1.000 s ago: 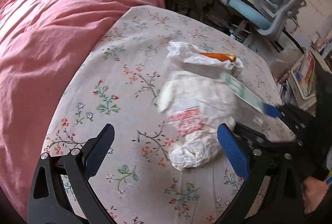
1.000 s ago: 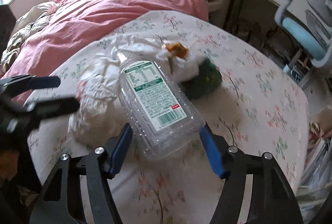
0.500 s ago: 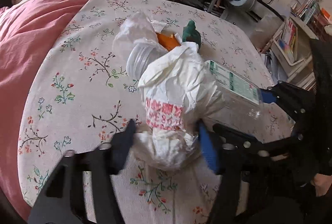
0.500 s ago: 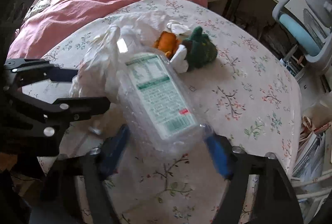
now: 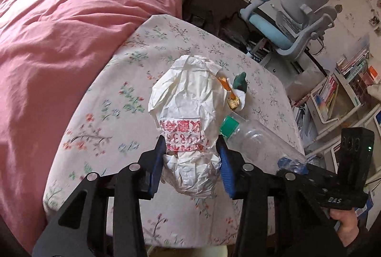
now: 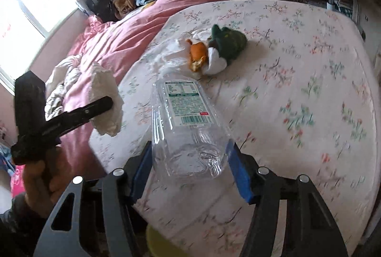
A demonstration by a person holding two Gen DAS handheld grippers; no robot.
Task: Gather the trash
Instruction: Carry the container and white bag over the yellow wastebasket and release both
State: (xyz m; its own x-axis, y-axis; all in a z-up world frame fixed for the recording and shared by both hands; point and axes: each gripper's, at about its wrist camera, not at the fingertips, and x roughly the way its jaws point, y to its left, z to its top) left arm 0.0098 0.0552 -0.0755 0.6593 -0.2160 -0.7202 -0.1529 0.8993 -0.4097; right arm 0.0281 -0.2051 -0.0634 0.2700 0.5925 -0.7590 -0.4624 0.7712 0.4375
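Bag (image 5: 188, 123) and bottle (image 6: 188, 118) — seemingly gripped

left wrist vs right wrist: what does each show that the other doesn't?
Left wrist only: red print on the white plastic bag, the bottle's green cap, and bookshelves to the right.

Right wrist only: the bottle's label, the window, and the hand holding the left tool.

Both: left tool clamped on the bag, right tool clamped on the clear bottle, orange peel, a green item on the floral tabletop, pink bedding.
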